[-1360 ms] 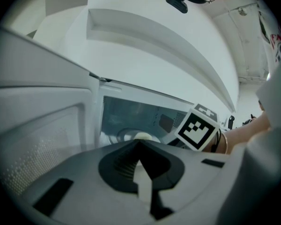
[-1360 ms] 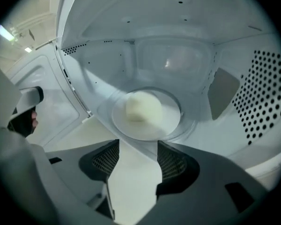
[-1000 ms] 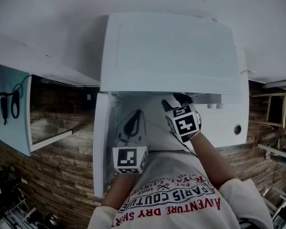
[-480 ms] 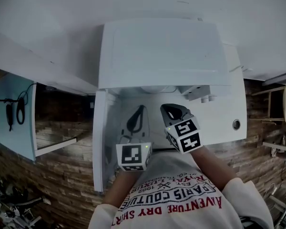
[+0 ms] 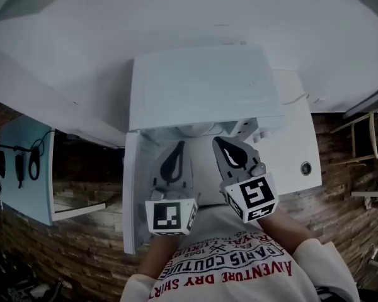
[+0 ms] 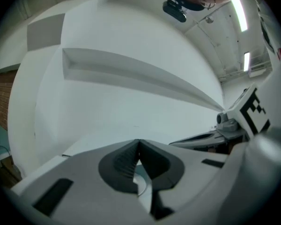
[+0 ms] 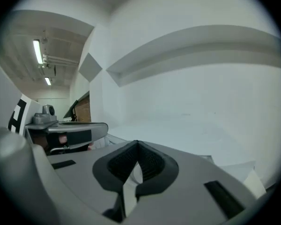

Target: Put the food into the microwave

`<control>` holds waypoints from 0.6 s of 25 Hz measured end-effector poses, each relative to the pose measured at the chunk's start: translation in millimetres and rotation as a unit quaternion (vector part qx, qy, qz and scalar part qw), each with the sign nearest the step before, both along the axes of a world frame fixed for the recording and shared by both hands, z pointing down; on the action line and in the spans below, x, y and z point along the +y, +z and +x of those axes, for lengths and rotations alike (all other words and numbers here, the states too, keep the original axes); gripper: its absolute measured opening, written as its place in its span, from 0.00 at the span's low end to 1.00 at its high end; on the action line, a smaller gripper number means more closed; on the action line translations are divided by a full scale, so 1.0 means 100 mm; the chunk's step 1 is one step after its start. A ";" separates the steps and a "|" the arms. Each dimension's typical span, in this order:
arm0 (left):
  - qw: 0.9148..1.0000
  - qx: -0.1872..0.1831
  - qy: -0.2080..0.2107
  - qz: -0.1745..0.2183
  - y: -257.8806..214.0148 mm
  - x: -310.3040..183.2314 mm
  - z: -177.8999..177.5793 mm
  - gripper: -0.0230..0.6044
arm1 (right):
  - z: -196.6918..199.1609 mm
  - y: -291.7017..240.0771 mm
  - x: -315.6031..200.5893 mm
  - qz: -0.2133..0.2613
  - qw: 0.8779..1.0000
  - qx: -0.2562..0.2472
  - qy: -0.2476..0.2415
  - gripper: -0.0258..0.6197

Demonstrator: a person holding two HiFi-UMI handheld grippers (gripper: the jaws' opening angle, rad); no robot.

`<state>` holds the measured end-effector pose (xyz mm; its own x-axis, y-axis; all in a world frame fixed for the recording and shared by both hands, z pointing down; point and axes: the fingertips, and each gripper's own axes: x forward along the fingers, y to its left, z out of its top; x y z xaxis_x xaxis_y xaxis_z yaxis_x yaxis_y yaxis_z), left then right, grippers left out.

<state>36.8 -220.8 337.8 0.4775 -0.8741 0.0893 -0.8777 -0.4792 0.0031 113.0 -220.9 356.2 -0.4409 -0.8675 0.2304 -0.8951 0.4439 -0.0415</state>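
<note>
A white microwave (image 5: 201, 87) stands against a white wall (image 5: 82, 36), and from above you look onto its flat top. Its door (image 5: 131, 194) hangs wide open on the microwave's left side. The control panel (image 5: 290, 162) on the microwave's right side carries one round knob (image 5: 305, 167). Well off to the microwave's left, a pale blue panel (image 5: 25, 168) has black cords hanging on it.

The person's white shirt with red print (image 5: 233, 269) is right in front of the microwave's opening. Both grippers are held out side by side at that opening and point into it. The left gripper (image 5: 179, 145) is on the door side, with its marker cube (image 5: 170, 216) nearest the shirt. Its jaws are pressed together tip to tip with nothing between them. The right gripper (image 5: 219, 141) is on the panel side and shows its marker cube (image 5: 252, 197) too. Its jaws are likewise pressed together and empty.

Neither gripper carries the food. Just inside the opening, under the front edge of the microwave's top, a pale round rim (image 5: 201, 128) shows, too dim to name for certain
</note>
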 end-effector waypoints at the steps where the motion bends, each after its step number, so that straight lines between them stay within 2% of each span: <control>1: 1.000 -0.004 0.002 0.007 -0.05 0.03 0.01 0.04 | 0.03 -0.07 0.03 0.012 1.000 -0.002 0.003 0.06; 8: 1.000 -0.010 0.010 0.018 -0.10 0.08 0.03 0.04 | 0.17 -0.32 0.10 0.056 0.998 0.002 0.026 0.06; 15: 1.000 -0.013 0.015 0.021 -0.12 0.08 0.03 0.04 | 0.16 -0.34 0.08 0.058 0.998 0.002 0.028 0.06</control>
<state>40.3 -212.6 325.6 0.5016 -0.8626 0.0653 -0.8624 -0.5046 -0.0411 128.6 -212.6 321.8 -0.3910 -0.9114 0.1281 -0.9184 0.3955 0.0103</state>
